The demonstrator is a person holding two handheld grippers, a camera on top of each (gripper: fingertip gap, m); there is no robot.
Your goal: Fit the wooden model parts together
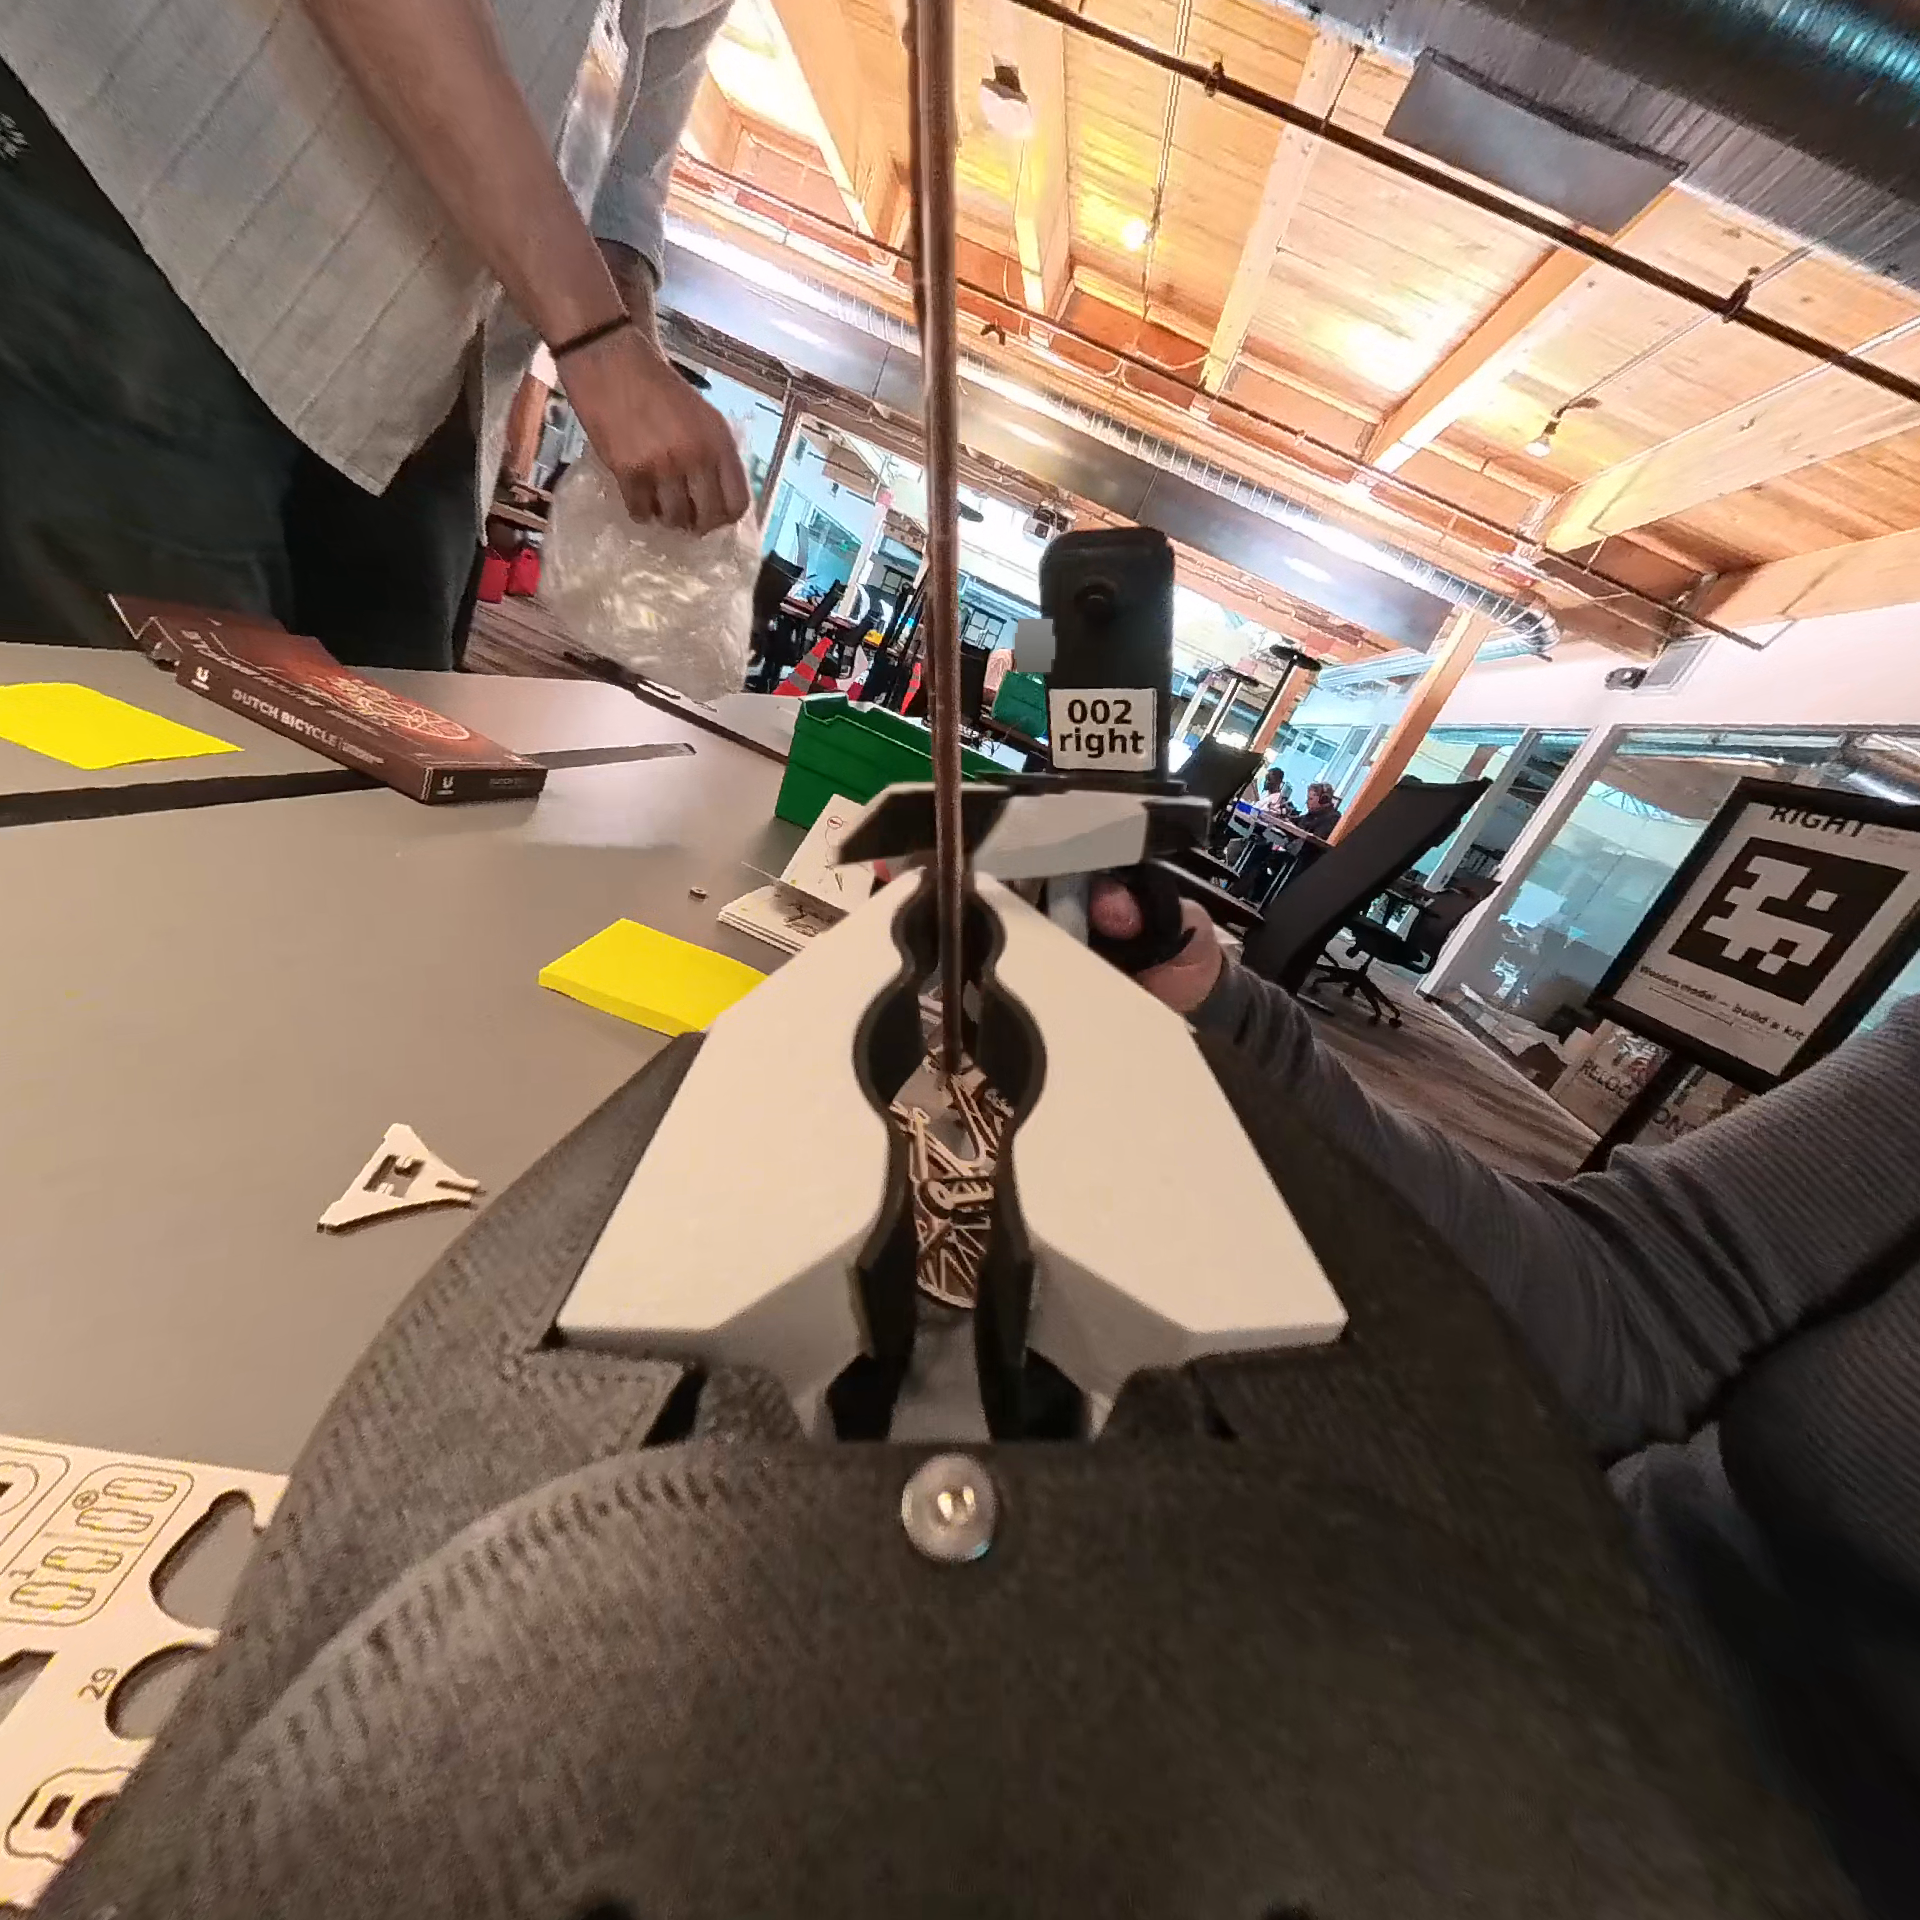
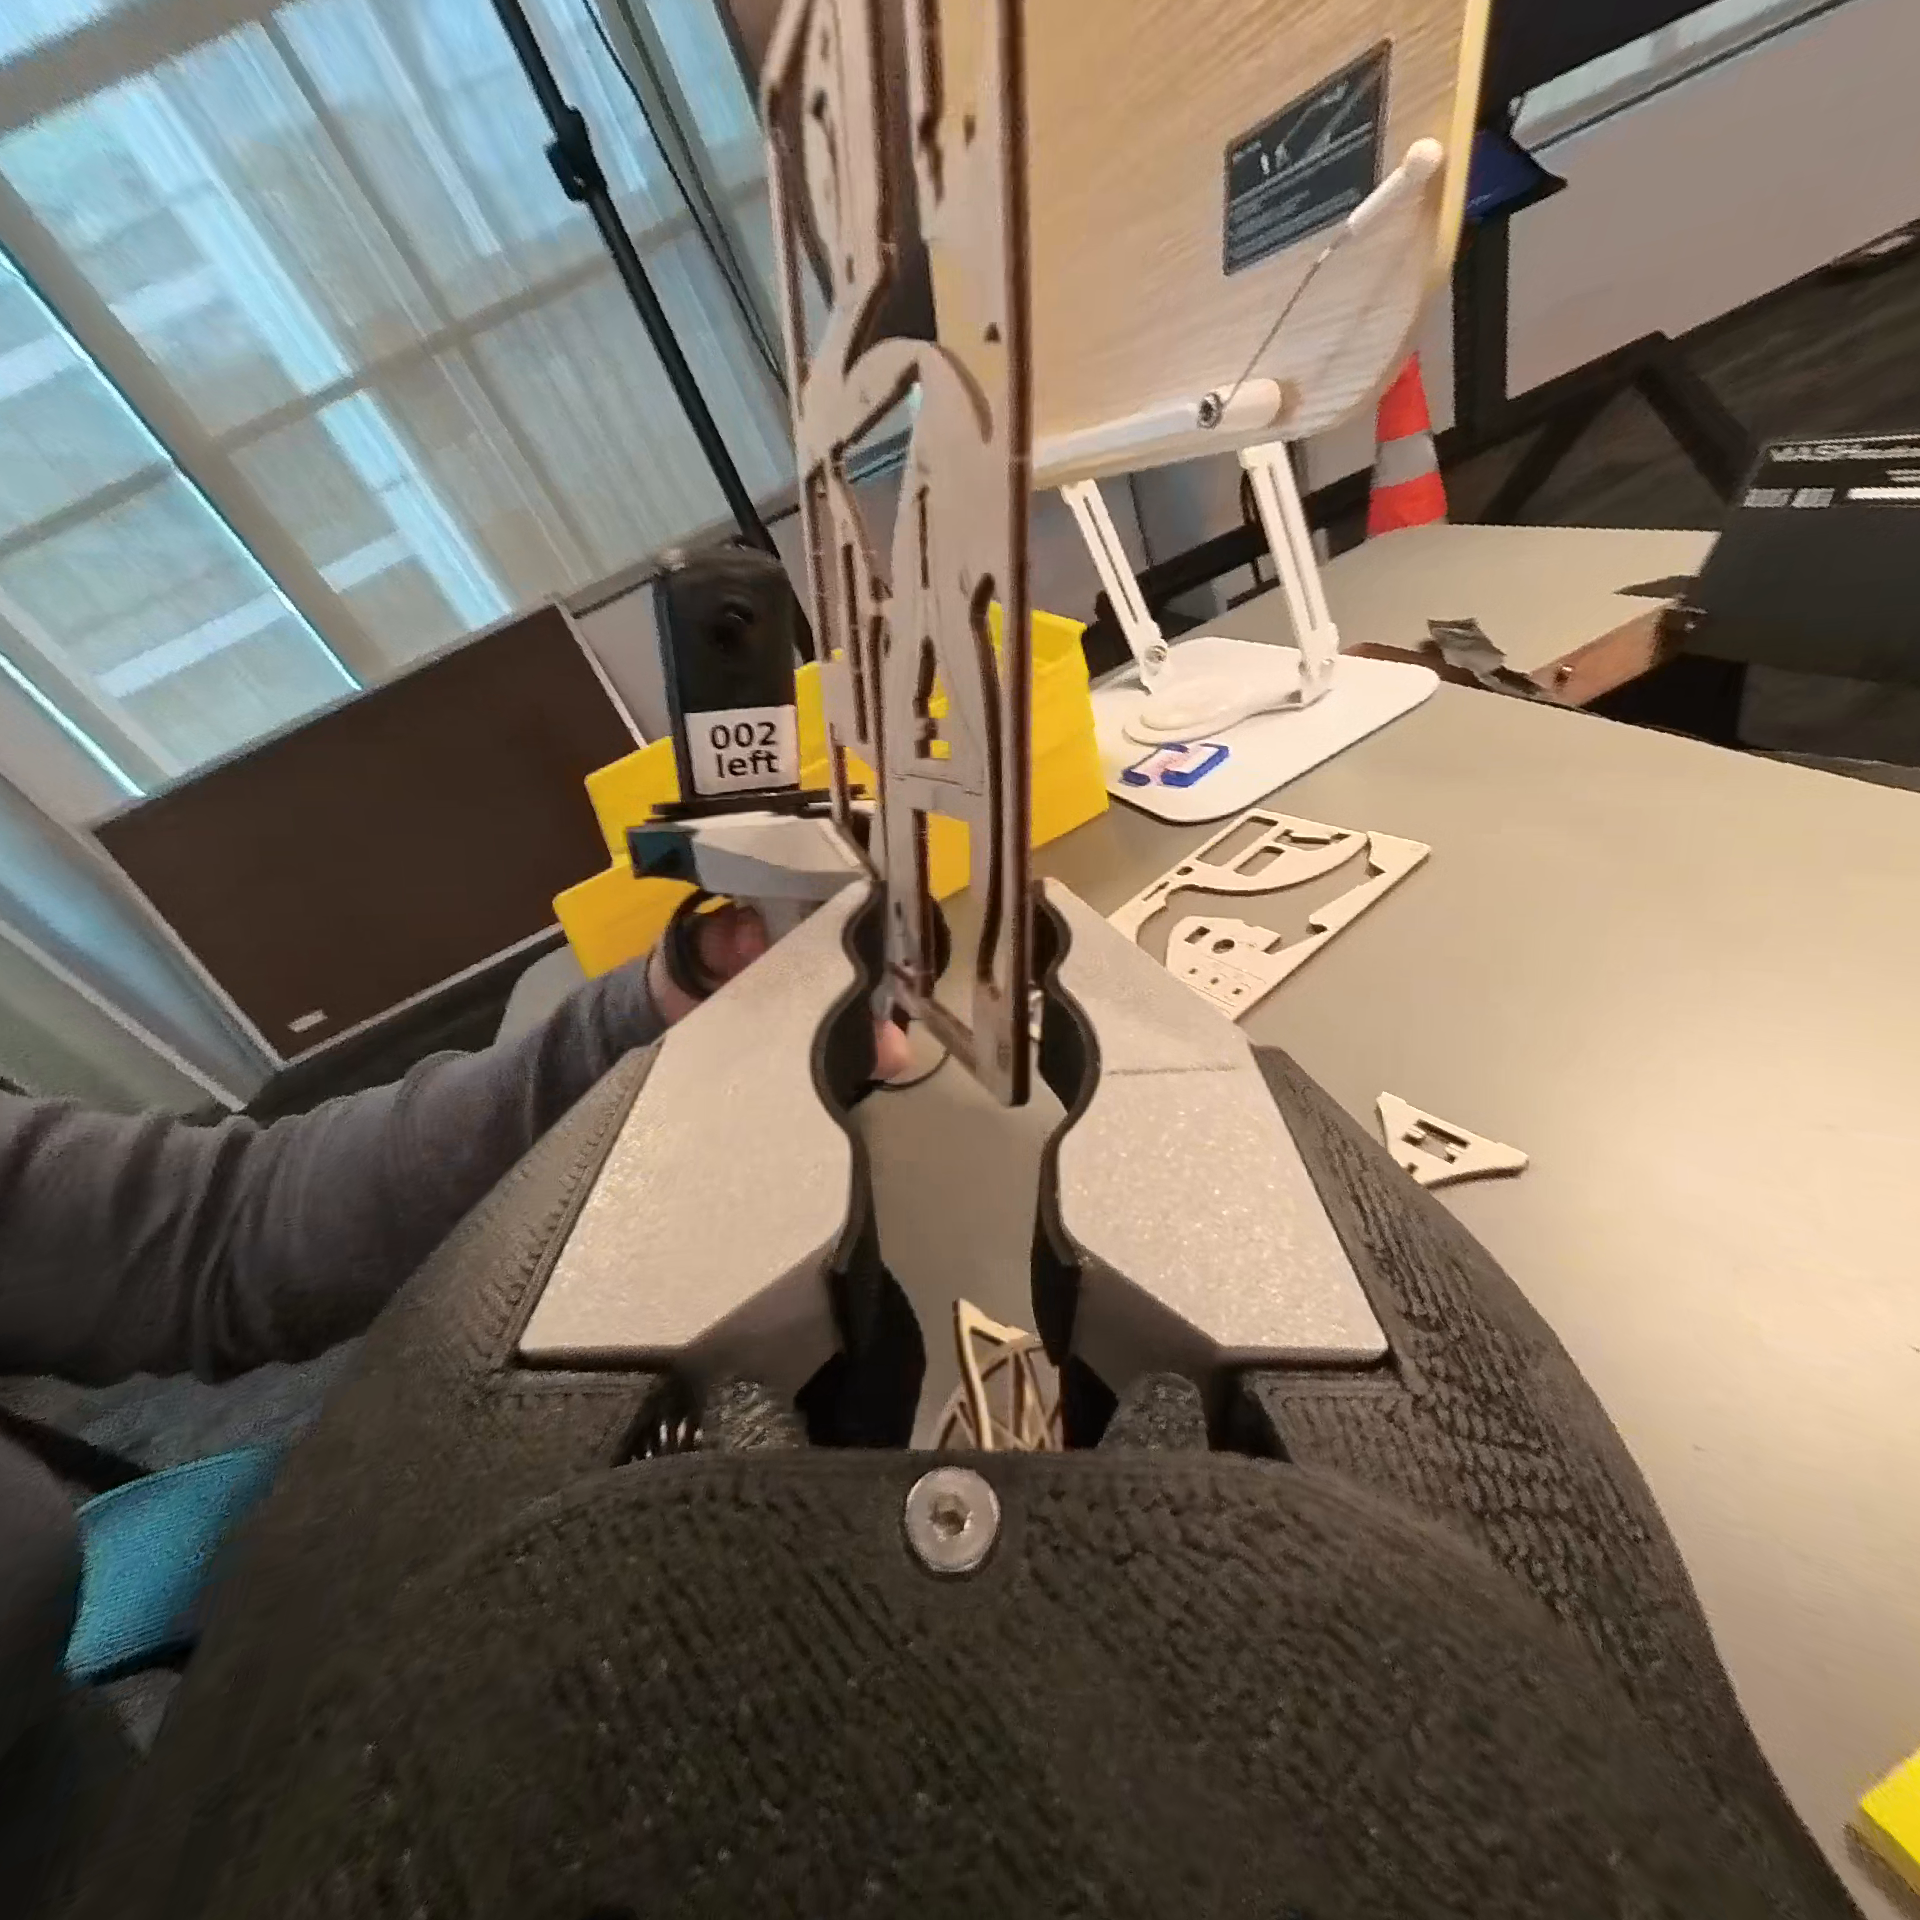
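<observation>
The wooden sheet (image 2: pixel 914 540) runs off the top edge above the right gripper (image 2: pixel 951 997), whose grip on it is unclear, while the same sheet shows only edge-on between the left gripper (image 1: pixel 951 935) fingers.

We see a grey table (image 1: pixel 260 987) carrying a yellow sticky-note pad (image 1: pixel 649 975), a small triangular wooden cut-out (image 1: pixel 400 1179), a brown kit box (image 1: pixel 353 707) near its far edge, and a punched wooden sheet (image 2: pixel 1262 902).
</observation>
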